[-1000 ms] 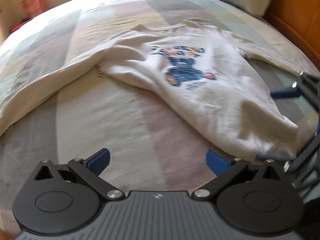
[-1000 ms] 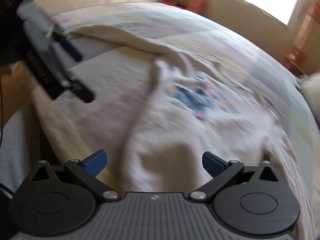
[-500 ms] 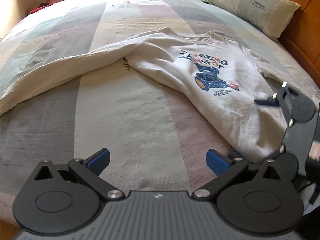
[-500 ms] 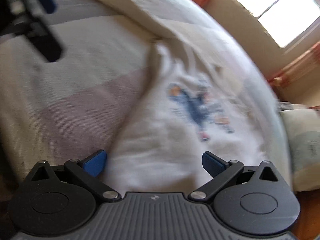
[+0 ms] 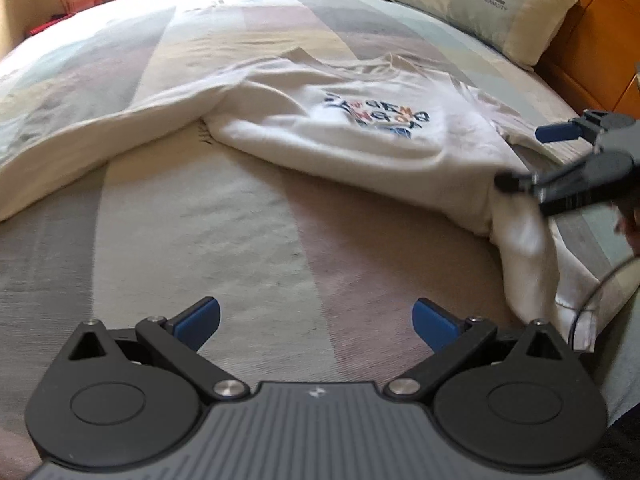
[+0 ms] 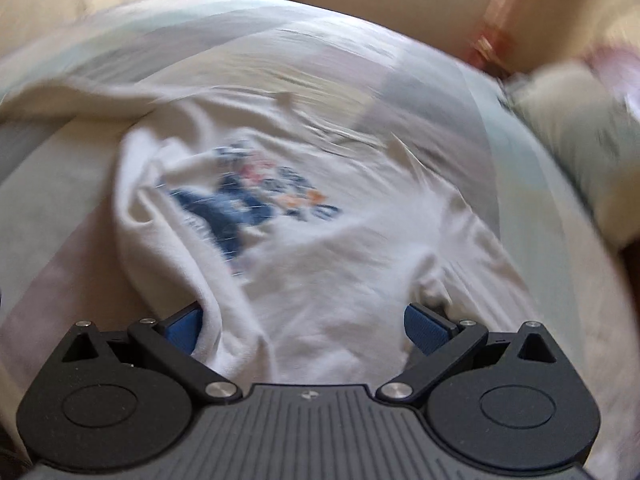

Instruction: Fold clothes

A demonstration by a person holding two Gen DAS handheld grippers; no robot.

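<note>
Down at the near edge of the bed (image 5: pixel 224 216) the left gripper (image 5: pixel 316 322) hangs over bare striped cover, its blue fingers spread wide with nothing between them. Off to its right, and no farther up the bed, the right gripper (image 6: pixel 302 326) sits right at the shirt (image 5: pixel 360 148); in its own view the white cloth runs up between its parted fingers, a bunched fold lying against the left pad. From the left view one dark finger meets the cloth where a corner rises, so it may be lifting the hem, but those fingers stand apart and I cannot tell that they have truly bitten on anything.

Beyond them the shirt lies on the cover, print (image 5: pixel 378 114) upward, creased and not squared. Its long axis runs aslant, from the hem at the near right edge away up toward the collar at mid-bed; the hem corner droops over the bed's side. A cream blanket (image 5: pixel 80 152) lies touching the shirt's far left side. Farther still a pillow (image 5: pixel 486 4) rests by the headboard.

The right gripper is plainly the nearer one to the cloth. The left has open bed between it and the shirt's near edge, which lies ahead and to its right
</note>
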